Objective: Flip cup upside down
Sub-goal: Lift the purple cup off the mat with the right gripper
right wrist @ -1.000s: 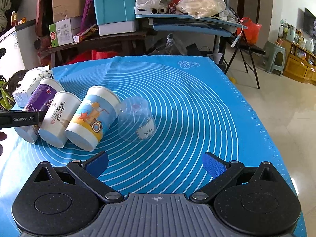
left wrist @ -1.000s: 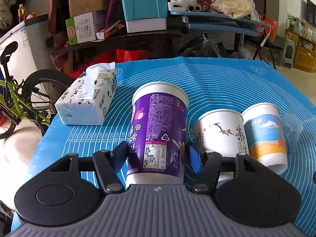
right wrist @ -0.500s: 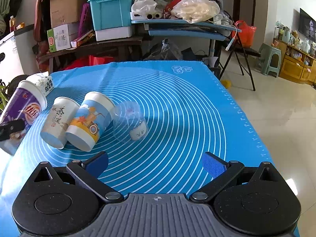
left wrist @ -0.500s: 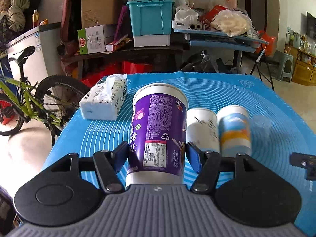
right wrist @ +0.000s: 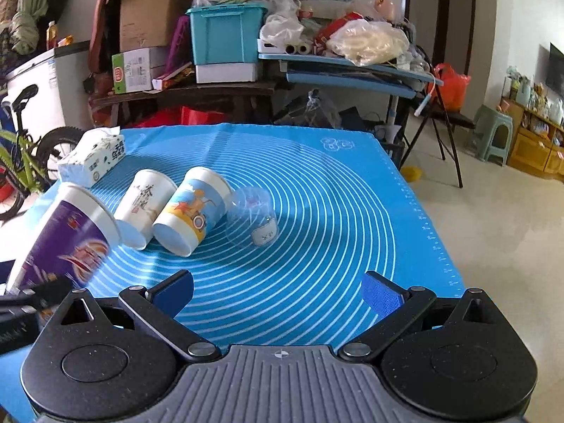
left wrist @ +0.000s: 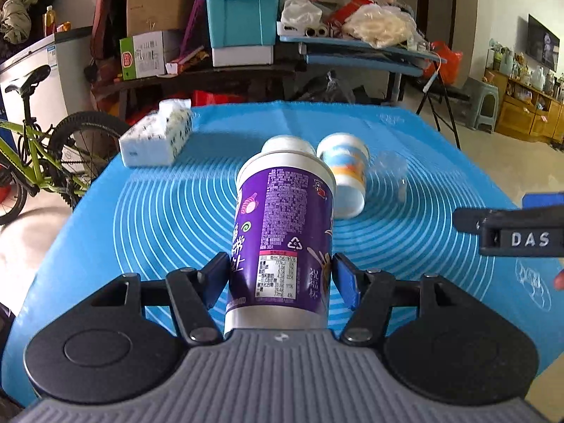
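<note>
A table [right wrist: 352, 211] covered by a bright blue mat printed with white concentric rings carries four things. A white tissue pack [right wrist: 93, 160] with dark print lies near the far left corner. Toward the middle, a white paper cup with black calligraphy [right wrist: 142, 204], a white paper cup with a blue and orange beach picture [right wrist: 192, 211] and a clear plastic cup [right wrist: 253, 216] lie side by side in a row.

Left tongs [left wrist: 280, 276]: your blue pads are clamped on both sides of the purple cup [left wrist: 283, 236], held raised and tilted.
Right tongs [right wrist: 276, 290]: your pads are spread wide, gripping nothing, above the counter.
</note>
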`<state>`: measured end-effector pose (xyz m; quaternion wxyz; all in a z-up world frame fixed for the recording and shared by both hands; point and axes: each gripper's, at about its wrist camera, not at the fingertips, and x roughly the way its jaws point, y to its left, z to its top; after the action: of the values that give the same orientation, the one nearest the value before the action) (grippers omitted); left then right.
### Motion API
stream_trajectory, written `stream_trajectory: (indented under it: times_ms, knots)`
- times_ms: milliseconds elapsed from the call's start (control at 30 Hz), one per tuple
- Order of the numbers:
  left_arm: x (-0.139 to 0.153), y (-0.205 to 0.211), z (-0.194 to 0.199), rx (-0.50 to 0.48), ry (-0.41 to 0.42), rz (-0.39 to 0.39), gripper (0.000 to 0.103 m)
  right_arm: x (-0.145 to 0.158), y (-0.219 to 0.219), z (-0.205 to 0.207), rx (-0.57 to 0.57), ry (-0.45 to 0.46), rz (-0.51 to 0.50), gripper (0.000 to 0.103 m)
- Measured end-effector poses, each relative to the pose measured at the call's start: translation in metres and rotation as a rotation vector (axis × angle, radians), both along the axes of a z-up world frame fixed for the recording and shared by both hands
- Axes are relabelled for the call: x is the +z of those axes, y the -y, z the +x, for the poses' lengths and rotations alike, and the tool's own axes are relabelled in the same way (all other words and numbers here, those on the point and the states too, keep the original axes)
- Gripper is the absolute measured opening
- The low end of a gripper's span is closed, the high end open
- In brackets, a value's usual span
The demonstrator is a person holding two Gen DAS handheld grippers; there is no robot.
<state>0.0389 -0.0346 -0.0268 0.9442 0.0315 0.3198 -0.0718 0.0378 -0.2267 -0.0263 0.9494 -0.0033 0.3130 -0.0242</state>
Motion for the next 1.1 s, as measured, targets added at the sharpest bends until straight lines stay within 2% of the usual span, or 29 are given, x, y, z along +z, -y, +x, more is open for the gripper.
stream_trajectory:
  times_ms: [267,567,633,700,1100]
  knots:
    - [-0.014,0.006,-0.003,-0.018,-0.049,-0.015,0.064,-0.002,-0.001,-0.016,0.025,-0.013,-0.06,0.103]
    - [-0.018,0.006,-0.003,-0.006,-0.058,-0.02,0.066,-0.007,-0.006,-0.016,0.049,-0.027,-0.088,0.103]
    - [-0.018,0.006,-0.003,0.001,-0.055,-0.012,0.07,-0.007,-0.007,-0.016,0.054,-0.027,-0.092,0.103]
    - [-0.017,0.005,-0.003,0.006,-0.053,-0.007,0.079,-0.007,-0.008,-0.016,0.058,-0.026,-0.092,0.103]
    - [-0.012,0.002,-0.006,-0.005,-0.043,-0.003,0.083,-0.005,-0.012,-0.019,0.076,-0.025,-0.112,0.103]
